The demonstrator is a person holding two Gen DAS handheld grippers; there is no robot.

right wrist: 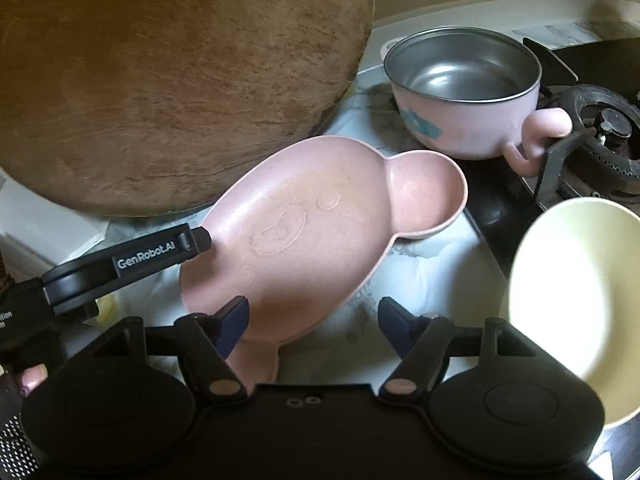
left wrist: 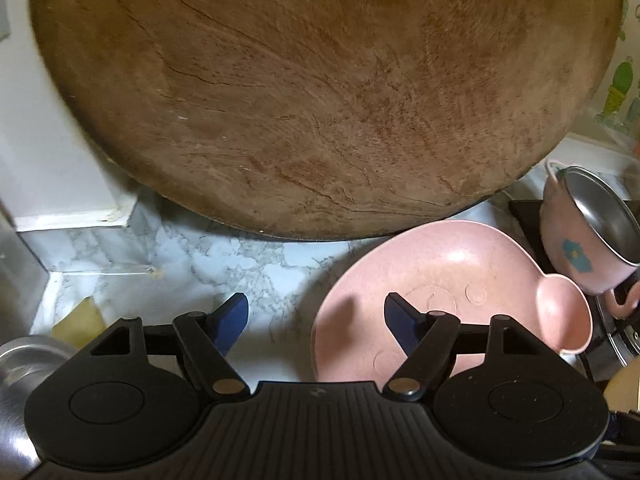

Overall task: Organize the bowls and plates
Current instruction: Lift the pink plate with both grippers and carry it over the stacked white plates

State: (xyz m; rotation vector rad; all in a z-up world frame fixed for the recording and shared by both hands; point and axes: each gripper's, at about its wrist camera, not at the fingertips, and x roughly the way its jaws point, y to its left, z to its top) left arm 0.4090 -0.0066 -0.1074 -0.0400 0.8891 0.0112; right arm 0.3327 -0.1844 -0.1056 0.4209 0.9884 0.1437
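A pink bear-shaped plate with round ears lies on the marble counter; it also shows in the left wrist view. My left gripper is open, its right finger over the plate's left edge; in the right wrist view it reaches to the plate's left rim. My right gripper is open above the plate's near end. A pink steel-lined bowl with a handle stands behind the plate, also seen in the left wrist view. A cream bowl sits at the right.
A large round wooden chopping board leans at the back, also in the right wrist view. A gas burner is at the far right. A steel vessel sits at the near left.
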